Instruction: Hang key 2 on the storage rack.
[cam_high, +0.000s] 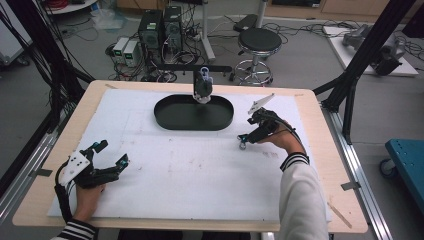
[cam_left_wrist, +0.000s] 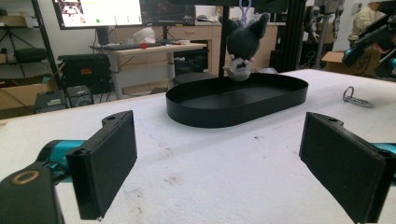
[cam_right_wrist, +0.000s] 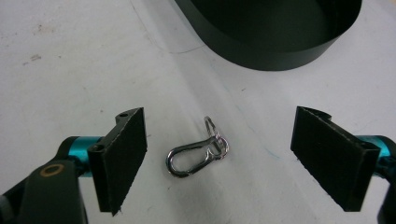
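In the high view my right gripper (cam_high: 243, 141) covers most of the metal clasp (cam_high: 242, 145), too small there to make out. In my right gripper view the black tray (cam_right_wrist: 275, 49) is cut off by the top edge.

open white mat (cam_high: 190, 170) in front, black tray (cam_high: 165, 119) — plush toy (cam_high: 203, 86) behind

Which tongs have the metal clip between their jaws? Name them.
The right tongs: the clip lies on the table between their open jaws. The left tongs straddle only bare table.
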